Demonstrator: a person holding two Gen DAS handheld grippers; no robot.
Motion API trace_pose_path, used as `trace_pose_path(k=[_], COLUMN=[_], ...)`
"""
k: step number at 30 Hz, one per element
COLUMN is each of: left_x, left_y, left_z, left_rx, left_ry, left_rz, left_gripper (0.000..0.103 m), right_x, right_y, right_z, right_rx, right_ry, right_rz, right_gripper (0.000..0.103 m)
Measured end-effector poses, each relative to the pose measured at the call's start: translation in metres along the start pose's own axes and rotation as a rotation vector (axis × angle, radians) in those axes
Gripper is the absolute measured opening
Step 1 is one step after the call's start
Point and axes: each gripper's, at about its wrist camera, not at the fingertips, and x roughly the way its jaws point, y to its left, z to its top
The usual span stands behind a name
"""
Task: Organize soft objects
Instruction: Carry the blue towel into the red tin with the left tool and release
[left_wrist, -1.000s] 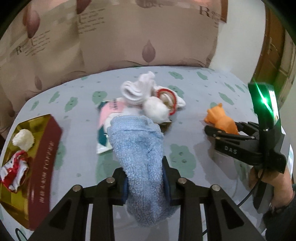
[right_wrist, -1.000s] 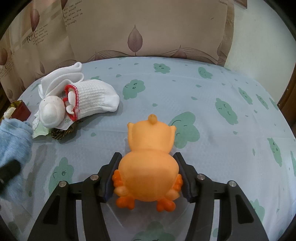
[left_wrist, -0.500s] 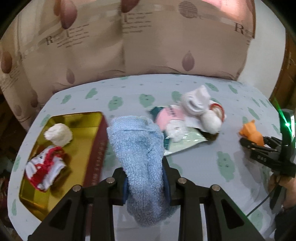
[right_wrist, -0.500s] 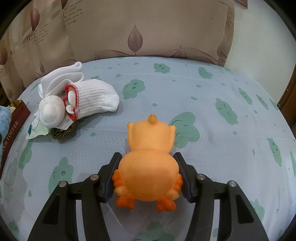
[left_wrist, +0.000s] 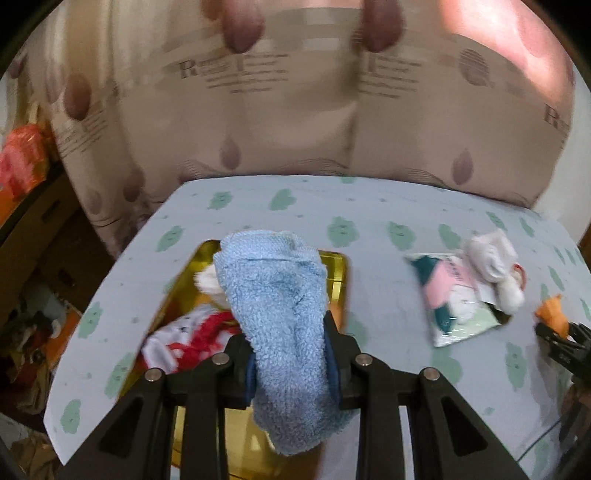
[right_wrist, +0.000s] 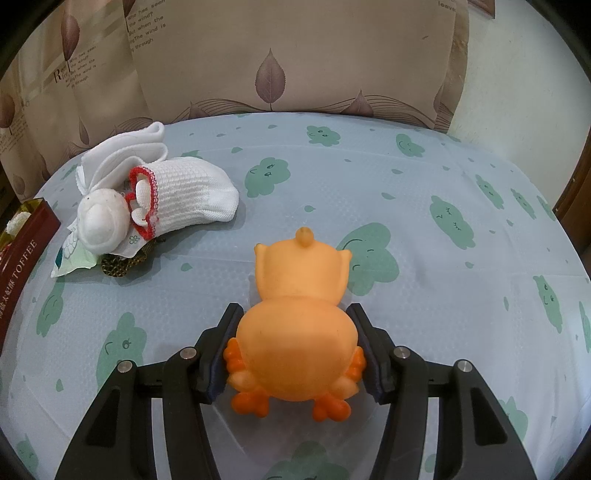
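Pale blue sheeting printed with green cloud faces covers the bed (right_wrist: 424, 177), and a beige leaf-print headboard (right_wrist: 295, 55) rises behind it. At the left gripper (left_wrist: 291, 363), the jaws are clamped on a fluffy blue sock (left_wrist: 280, 314), held over an open gold tin (left_wrist: 334, 273) with maroon sides; a red-and-white sock (left_wrist: 184, 336) and a white pom-pom (left_wrist: 208, 282) lie inside the tin. At the right gripper (right_wrist: 295, 350), the jaws are pressed against the sides of an orange rubber duck (right_wrist: 299, 314), which sits just above the sheet. Near the tin lies a heap: a white sock with red trim (right_wrist: 188, 195), a white ball (right_wrist: 103, 218), a folded white cloth (right_wrist: 122, 151) and a flat printed packet (left_wrist: 454, 299) beneath them.
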Motion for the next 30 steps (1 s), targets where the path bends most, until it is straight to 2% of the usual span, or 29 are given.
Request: trace_pose_path(k=[7,18,23,30], left_x=[0.019,0.045,0.055,0.058], left_y=[0.035,0.065,0.072,0.071], left_z=[-0.010,-0.024,-0.028,-0.031], left_rx=[-0.041,-0.093,-0.117,-0.104], left_ry=[0.052,0.092,0.112,0.141], left_rz=[0.037,0.062,0.067,0.062], left_gripper=[0.029,0.029,0.030,0.037], right_x=[0.000,0.000,0.000,0.000], right_y=[0.000,0.001,0.001,0.002], right_z=[0.000,0.000,0.000,0.000], right_rx=[-0.002,-0.003,-0.004,-0.008], right_ry=[0.000,0.001,0.001,0.002], right_rz=[-0.002,-0.004,-0.005,-0.011], right_gripper=[0.054,0.055,0.055,0.055])
